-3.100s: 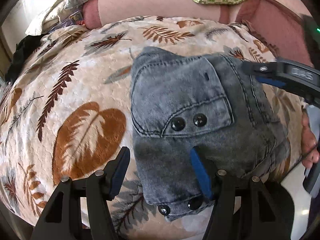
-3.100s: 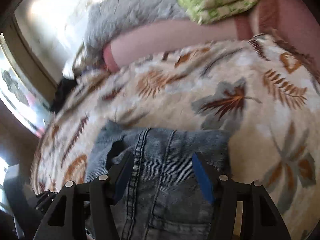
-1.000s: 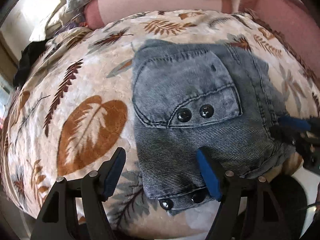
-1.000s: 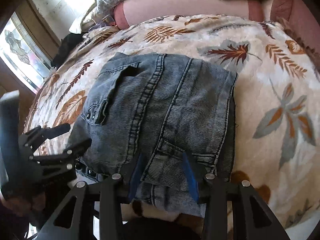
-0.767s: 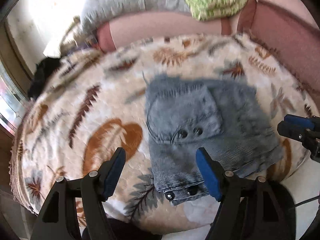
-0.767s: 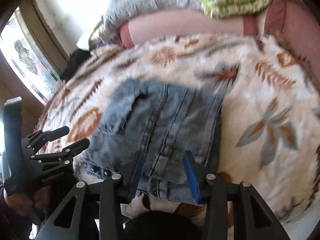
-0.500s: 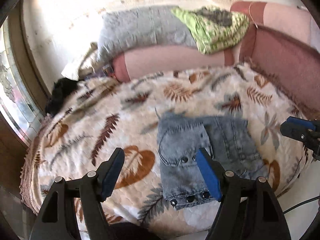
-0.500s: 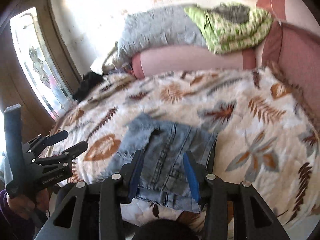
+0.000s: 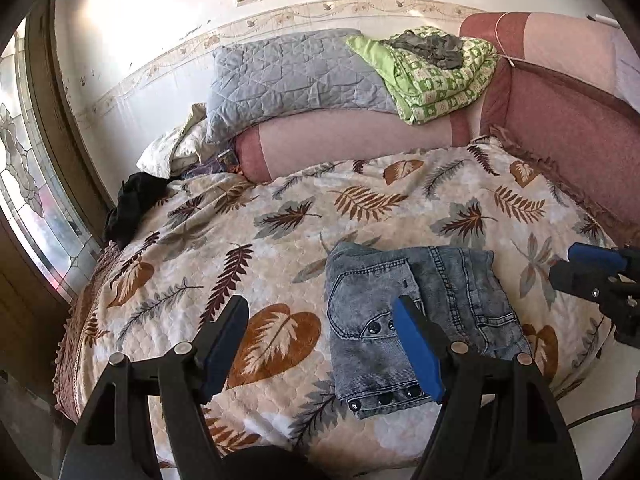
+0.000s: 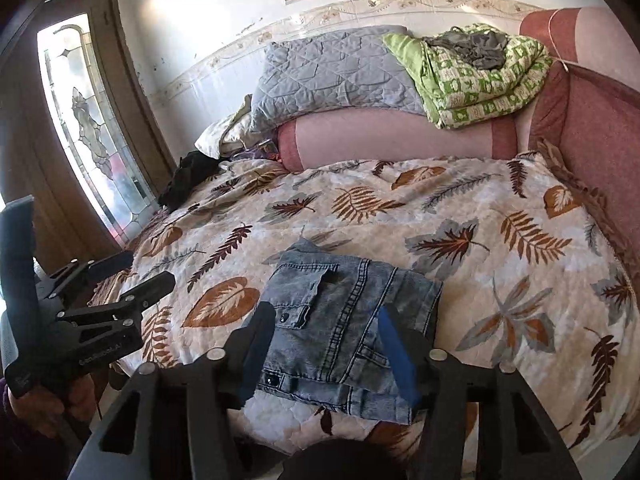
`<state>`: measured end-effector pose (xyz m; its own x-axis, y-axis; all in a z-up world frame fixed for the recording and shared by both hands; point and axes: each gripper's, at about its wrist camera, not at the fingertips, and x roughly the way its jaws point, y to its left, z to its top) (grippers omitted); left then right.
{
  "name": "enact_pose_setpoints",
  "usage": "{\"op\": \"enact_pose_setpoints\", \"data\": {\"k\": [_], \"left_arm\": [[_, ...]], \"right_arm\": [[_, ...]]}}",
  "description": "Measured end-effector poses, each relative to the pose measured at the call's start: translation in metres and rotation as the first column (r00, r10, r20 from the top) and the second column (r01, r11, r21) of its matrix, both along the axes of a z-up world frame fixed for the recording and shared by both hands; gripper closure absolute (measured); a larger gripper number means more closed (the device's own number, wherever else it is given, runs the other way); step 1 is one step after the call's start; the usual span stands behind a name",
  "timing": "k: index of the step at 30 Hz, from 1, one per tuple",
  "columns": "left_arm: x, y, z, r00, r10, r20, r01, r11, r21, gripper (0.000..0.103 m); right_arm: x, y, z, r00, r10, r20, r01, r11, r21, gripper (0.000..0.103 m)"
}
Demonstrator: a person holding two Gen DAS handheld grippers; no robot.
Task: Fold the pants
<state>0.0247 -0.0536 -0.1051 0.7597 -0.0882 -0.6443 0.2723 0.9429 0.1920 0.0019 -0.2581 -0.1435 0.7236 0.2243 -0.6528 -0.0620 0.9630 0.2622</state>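
The grey-blue denim pants (image 9: 404, 308) lie folded into a compact rectangle near the front edge of the bed, pocket flap and snap buttons facing up. They also show in the right wrist view (image 10: 344, 320). My left gripper (image 9: 320, 344) is open and empty, held back from and above the pants. My right gripper (image 10: 324, 344) is open and empty, also pulled back above the front edge. Each gripper shows in the other's view: the right gripper (image 9: 592, 268) to the right of the pants, the left gripper (image 10: 120, 276) to their left.
The bed carries a cream leaf-print blanket (image 9: 280, 216). A pink bolster (image 9: 352, 144), a grey quilted pillow (image 9: 288, 76) and a green patterned quilt (image 9: 432, 72) lie at the back. A black garment (image 9: 132, 204) lies at the left by a stained-glass door (image 10: 80, 128).
Both grippers have pulled back and up from the folded pants, so much more of the bed and room shows. The right gripper's jaws stand wider. The pants have not moved.
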Motion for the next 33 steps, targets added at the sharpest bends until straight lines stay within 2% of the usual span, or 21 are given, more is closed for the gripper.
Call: {"op": "enact_pose_setpoints", "data": {"k": [15, 22, 27, 33], "left_arm": [[0.028, 0.001, -0.047, 0.994, 0.037, -0.103, -0.031, 0.998, 0.061, 0.028], [0.050, 0.013, -0.103, 0.964, 0.104, -0.243, -0.078, 0.990, 0.116, 0.028], [0.057, 0.015, -0.130, 0.945, 0.122, -0.305, -0.083, 0.987, 0.139, 0.028], [0.063, 0.012, -0.136, 0.946, 0.126, -0.298, -0.086, 0.986, 0.145, 0.028]], "right_arm": [[0.026, 0.000, -0.051, 0.992, 0.017, -0.125, -0.014, 1.000, 0.027, 0.045], [0.040, -0.005, -0.090, 0.973, 0.006, -0.233, 0.005, 0.999, 0.048, 0.045], [0.045, -0.004, -0.115, 0.957, 0.001, -0.291, 0.013, 0.999, 0.048, 0.045], [0.052, -0.003, -0.125, 0.955, -0.005, -0.295, 0.021, 0.999, 0.049, 0.045]]}}
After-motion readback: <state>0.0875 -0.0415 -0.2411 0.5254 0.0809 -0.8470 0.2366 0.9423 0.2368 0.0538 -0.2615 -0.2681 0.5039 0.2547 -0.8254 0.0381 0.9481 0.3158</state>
